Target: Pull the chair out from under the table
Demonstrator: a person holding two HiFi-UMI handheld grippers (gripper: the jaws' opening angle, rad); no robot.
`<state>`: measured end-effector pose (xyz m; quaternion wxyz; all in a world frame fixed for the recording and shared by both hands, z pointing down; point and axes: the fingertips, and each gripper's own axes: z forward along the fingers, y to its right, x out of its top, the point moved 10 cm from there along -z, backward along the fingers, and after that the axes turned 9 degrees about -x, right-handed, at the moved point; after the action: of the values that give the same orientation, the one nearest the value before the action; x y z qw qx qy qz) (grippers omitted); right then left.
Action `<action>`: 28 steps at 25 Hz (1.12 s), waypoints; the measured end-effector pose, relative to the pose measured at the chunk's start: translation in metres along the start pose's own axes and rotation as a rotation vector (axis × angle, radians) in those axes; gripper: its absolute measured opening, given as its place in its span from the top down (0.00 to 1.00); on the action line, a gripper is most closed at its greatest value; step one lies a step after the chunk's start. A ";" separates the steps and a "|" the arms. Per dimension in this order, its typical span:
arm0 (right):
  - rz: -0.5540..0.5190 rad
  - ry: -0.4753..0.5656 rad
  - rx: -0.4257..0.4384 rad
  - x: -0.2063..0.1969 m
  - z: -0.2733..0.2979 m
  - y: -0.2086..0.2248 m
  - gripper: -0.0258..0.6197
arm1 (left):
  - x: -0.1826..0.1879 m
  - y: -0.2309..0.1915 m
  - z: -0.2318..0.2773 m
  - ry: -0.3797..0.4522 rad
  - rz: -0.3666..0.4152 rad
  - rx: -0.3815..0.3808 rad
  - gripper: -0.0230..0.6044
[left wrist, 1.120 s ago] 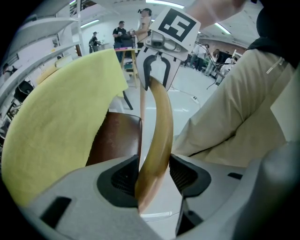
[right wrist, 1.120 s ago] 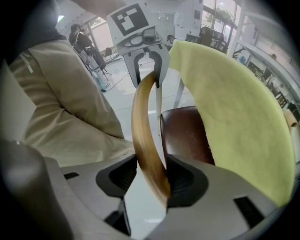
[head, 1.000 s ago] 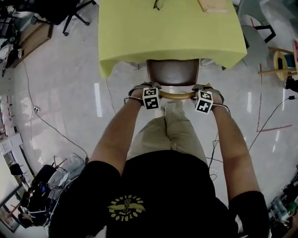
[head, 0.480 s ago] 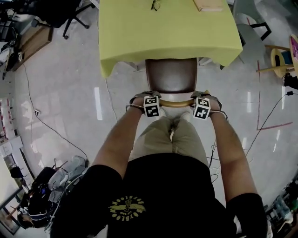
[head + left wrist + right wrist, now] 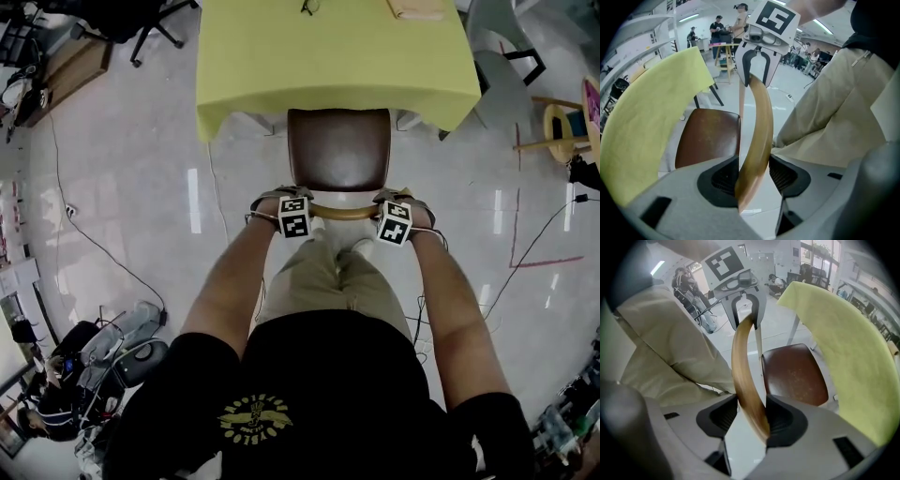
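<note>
The chair has a brown seat (image 5: 338,148) and a curved wooden backrest rail (image 5: 345,212). Most of the seat shows in front of the yellow-clothed table (image 5: 281,66). My left gripper (image 5: 294,214) is shut on the rail's left end and my right gripper (image 5: 395,221) on its right end. In the left gripper view the rail (image 5: 758,126) runs up between the jaws of that gripper (image 5: 752,173), with the seat (image 5: 708,136) to its left. The right gripper view has the rail (image 5: 745,376) clamped in that gripper (image 5: 750,417) and the seat (image 5: 794,373) to its right. The person's legs stand just behind the backrest.
Glasses (image 5: 310,7) and a flat tan item (image 5: 417,9) lie on the table. An office chair base (image 5: 150,23) is at the far left and a small yellow stool (image 5: 562,122) at the right. Cables (image 5: 84,239) cross the glossy floor, and bags (image 5: 122,347) sit at lower left.
The chair has slid out from under the table toward the person, so more of the seat shows. Both grippers came back with the rail, still shut on it.
</note>
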<state>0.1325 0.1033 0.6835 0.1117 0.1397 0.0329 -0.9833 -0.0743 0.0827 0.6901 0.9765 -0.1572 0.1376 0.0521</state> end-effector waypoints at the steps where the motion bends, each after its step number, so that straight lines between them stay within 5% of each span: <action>1: -0.003 0.003 0.004 -0.002 0.000 -0.003 0.67 | 0.001 0.004 0.002 -0.003 -0.004 0.001 0.65; 16: 0.011 0.015 0.045 -0.013 -0.006 -0.039 0.67 | 0.003 0.049 0.013 0.012 -0.040 0.000 0.65; 24: 0.258 0.140 0.016 -0.024 -0.024 -0.034 0.68 | -0.010 0.056 -0.015 0.257 -0.268 0.069 0.69; 28: 0.425 0.260 -0.101 -0.035 -0.045 -0.023 0.84 | -0.009 0.057 -0.038 0.452 -0.398 0.177 0.78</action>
<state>0.1722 0.1377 0.6506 0.3176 0.2632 0.0657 -0.9086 -0.1011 0.1239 0.6411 0.9223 -0.1029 0.3215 -0.1883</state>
